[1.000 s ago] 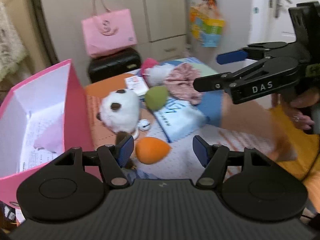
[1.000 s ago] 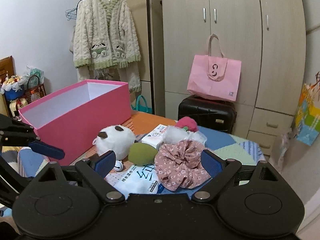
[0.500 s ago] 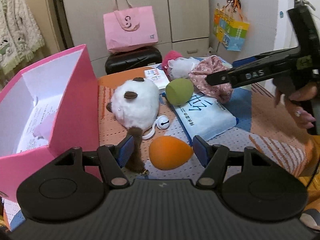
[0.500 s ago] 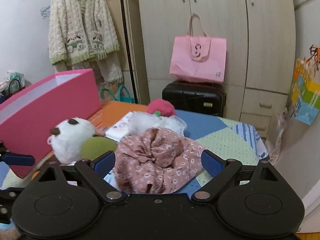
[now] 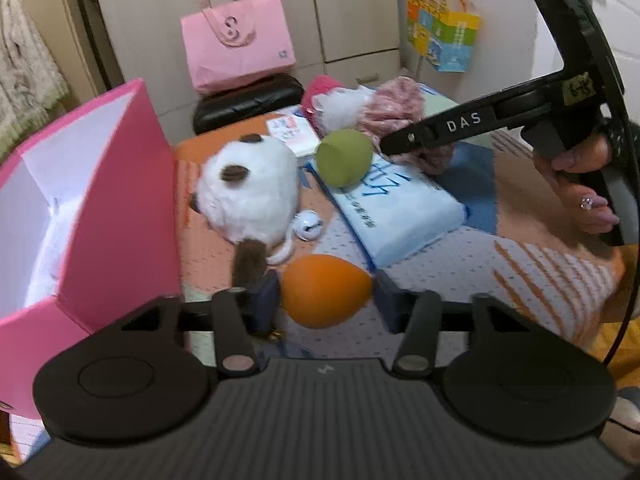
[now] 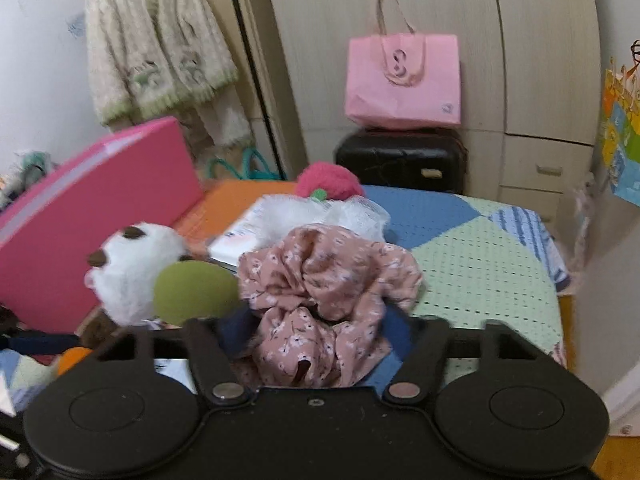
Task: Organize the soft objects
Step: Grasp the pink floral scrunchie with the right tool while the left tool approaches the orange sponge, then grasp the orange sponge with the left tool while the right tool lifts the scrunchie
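An orange egg-shaped sponge (image 5: 326,294) lies on the patchwork cloth between the pads of my left gripper (image 5: 325,300). Its jaws are closing and both pads touch the sponge. My right gripper (image 6: 316,332) is low over a pink floral scrunchie (image 6: 328,272); its jaws are closing too and the fabric fills the gap between the pads. In the left wrist view a person's hand (image 5: 580,184) holds that gripper, its finger (image 5: 440,130) reaching the scrunchie (image 5: 400,104). An open pink box (image 5: 120,208) stands at the left.
Beside the box sit a white plush (image 5: 248,196) with a small bell (image 5: 308,226), a green sponge (image 5: 344,158) and a blue tissue pack (image 5: 400,212). A red plush (image 6: 328,182) and white fluff (image 6: 320,212) lie behind. A pink bag (image 5: 236,52) rests on a black suitcase (image 5: 248,98).
Both pairs of jaws have narrowed: the left onto the orange sponge, the right onto the scrunchie. The right gripper came forward and down to the scrunchie; the left sank slightly.
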`<state>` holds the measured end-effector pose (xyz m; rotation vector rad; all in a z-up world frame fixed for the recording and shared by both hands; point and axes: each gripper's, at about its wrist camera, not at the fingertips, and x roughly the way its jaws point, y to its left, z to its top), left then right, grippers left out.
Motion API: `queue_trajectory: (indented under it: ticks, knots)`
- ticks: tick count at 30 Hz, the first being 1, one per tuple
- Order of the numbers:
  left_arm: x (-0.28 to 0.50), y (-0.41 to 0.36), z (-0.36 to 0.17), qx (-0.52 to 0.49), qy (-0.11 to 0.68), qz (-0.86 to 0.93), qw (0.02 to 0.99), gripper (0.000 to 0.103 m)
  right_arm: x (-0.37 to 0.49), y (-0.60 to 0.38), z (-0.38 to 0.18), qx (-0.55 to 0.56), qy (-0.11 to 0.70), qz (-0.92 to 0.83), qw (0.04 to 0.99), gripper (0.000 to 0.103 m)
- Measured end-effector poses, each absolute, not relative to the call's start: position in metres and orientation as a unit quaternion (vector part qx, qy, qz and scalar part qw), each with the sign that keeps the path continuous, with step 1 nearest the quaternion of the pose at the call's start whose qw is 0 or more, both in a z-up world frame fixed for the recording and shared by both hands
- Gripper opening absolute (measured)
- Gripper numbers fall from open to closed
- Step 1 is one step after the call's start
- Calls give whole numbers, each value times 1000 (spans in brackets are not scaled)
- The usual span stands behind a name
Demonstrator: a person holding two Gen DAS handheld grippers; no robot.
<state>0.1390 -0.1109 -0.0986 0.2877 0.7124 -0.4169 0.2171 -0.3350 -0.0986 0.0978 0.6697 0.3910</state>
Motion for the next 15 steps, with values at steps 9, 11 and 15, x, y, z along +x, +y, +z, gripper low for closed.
queue_trajectory:
  ticks: [9, 11, 15]
  knots:
    - [138, -109, -97, 132, 335, -200, 911, 47, 184, -329, -87, 26, 295, 149, 943, 21]
    - [139, -105, -97, 124, 336, -193, 913, 47, 180, -333, -87, 34, 296, 129, 946, 21]
    - [142, -99, -97, 104, 347, -189, 913, 46, 170, -337, -90, 39, 305, 107, 946, 21]
